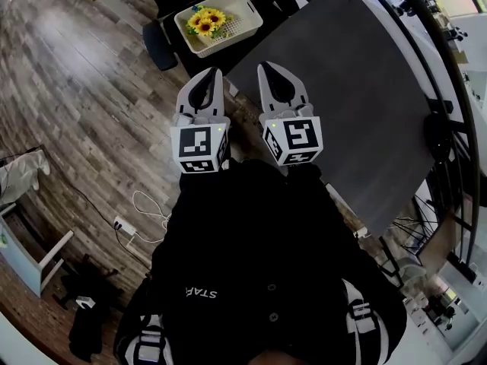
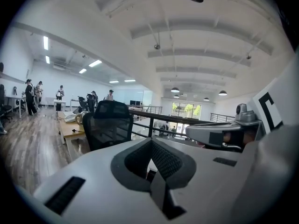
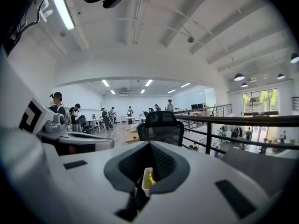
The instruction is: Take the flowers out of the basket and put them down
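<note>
Table (image 1: 358, 90) first: white basket (image 1: 242, 7) sits at its far corner, well apart from both grippers. Left gripper (image 1: 215, 72) & right gripper (image 1: 265, 67): jaws closed tight, nothing held. Flowers (image 1: 207, 21) all inside basket, so task prob. not begun; everything's left to do.

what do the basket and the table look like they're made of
basket: looks like white plastic, smooth moulded walls with rows of slots. table: dark grey matte top, probably laminate or painted board; even colour, no glare.
</note>
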### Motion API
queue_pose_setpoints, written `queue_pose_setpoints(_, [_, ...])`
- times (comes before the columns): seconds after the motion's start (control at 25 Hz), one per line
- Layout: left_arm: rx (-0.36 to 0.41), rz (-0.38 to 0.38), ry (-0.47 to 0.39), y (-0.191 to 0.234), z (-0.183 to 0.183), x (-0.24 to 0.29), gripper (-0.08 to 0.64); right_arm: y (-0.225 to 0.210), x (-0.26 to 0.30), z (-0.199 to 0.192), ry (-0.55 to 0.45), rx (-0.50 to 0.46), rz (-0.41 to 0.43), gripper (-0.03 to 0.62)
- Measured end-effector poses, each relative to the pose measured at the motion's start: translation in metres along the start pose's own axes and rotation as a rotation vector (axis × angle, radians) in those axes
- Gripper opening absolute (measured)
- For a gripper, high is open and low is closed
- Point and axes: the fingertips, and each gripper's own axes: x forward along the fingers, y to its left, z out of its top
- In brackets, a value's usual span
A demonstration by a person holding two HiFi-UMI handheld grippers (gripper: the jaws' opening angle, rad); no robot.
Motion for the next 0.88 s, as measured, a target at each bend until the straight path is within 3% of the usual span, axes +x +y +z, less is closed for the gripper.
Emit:
queue_pose_setpoints(0.56, [-0.056, -0.009, 0.059, 0.125, 0.017, 0.111, 0.003, -0.023, 0.165, 0.011, 0.11, -0.016, -0.045, 0.012])
queue_pose_setpoints(0.88, [-0.059, -0.022, 0.116, 0.157, 0.009, 0.153, 0.003, -0.034, 0.21, 0.002, 0.166, -0.02, -0.058, 0.012])
